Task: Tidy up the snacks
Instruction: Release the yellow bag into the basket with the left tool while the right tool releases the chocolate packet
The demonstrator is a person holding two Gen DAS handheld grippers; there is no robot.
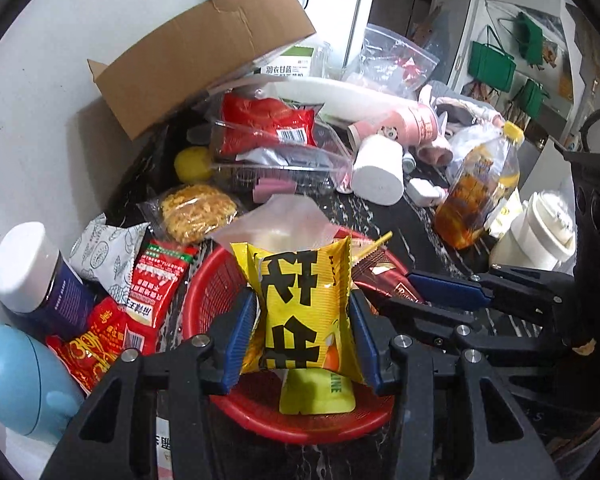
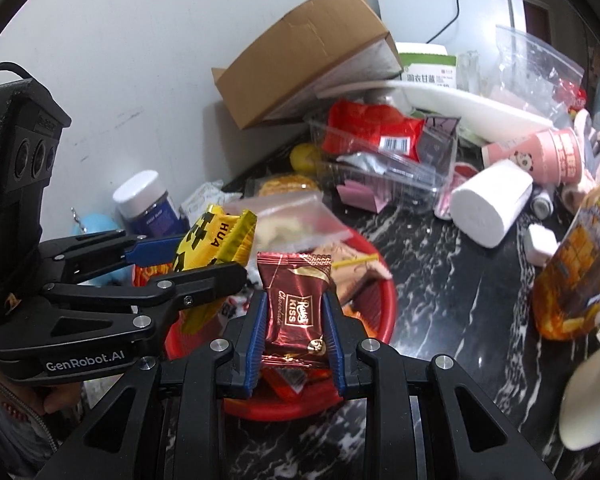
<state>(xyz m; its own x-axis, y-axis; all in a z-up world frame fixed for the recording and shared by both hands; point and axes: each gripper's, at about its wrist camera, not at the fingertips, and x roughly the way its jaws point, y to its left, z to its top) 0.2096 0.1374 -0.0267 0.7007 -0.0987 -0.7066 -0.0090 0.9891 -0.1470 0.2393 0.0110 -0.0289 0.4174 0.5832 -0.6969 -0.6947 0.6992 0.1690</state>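
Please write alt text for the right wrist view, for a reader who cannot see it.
The right gripper holds a brown chocolate packet over a red basket on a cluttered dark marble counter. Beside it, the left gripper grips a yellow snack packet.

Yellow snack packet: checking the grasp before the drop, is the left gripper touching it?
Touching. The left wrist view shows the left gripper with both blue pads pressed into the yellow snack packet, pinching its sides above the red basket.
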